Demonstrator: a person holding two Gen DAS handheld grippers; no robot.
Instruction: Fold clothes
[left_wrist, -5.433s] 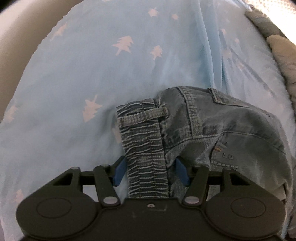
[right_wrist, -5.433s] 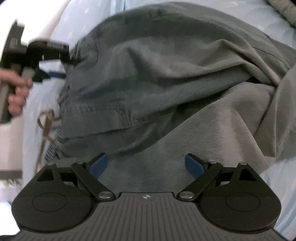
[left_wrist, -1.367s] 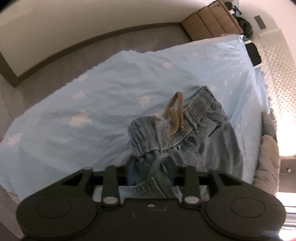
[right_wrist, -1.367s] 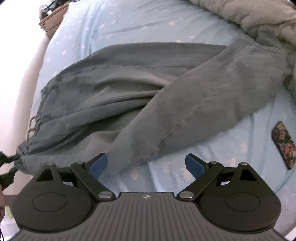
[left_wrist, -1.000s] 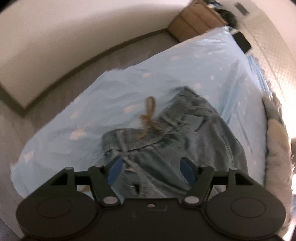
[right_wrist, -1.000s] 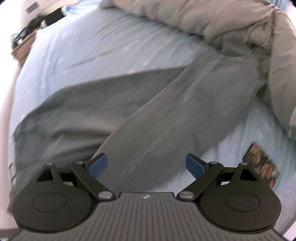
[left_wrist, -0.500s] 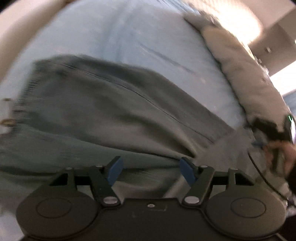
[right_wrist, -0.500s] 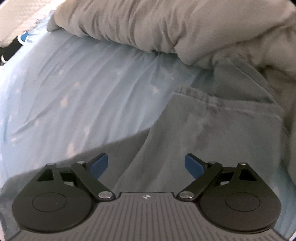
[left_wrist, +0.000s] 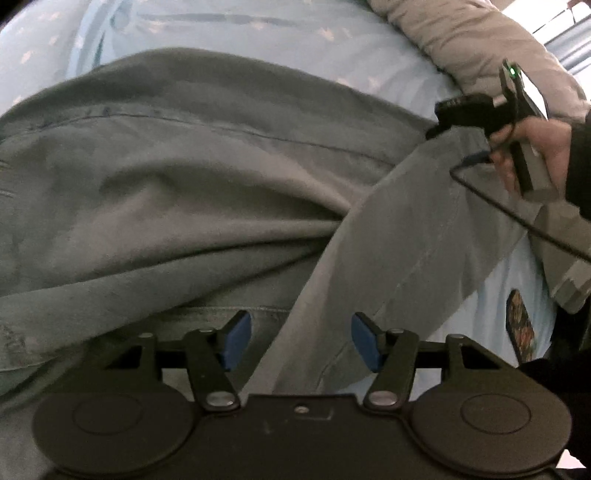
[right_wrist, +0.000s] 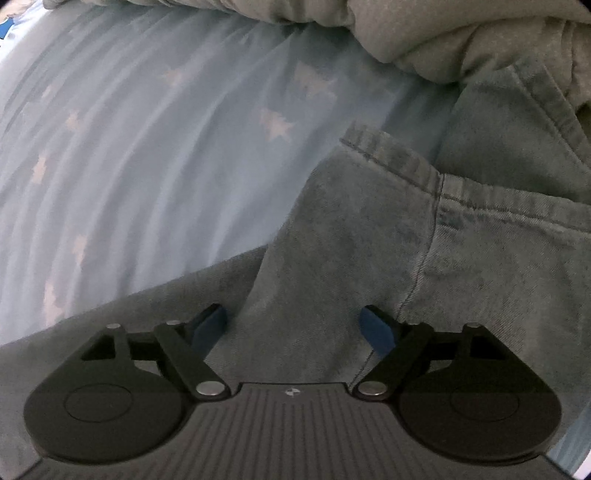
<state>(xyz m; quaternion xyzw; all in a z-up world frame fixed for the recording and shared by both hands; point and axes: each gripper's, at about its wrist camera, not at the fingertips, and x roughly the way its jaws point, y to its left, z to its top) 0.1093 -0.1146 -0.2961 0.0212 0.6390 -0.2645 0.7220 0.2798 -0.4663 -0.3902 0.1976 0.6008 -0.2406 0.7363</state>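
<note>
Bedsheet (right_wrist: 147, 147), pale blue, tree print: carries all below. Jeans (left_wrist: 184, 177), spread flat on it, legs running lengthwise toward the hems (right_wrist: 399, 158) beside the grey quilt (right_wrist: 443, 37). Right gripper (right_wrist: 293, 325): directly over the leg ends, nearer the hems; jaws parted, just been closing, nothing pinched. Left gripper (left_wrist: 301, 339): over the mid-leg, likewise parted and narrowing.

Black tongs (left_wrist: 301, 345), blue pads (left_wrist: 236, 334), silver pivot screws; dark sleeve (left_wrist: 580, 162).
</note>
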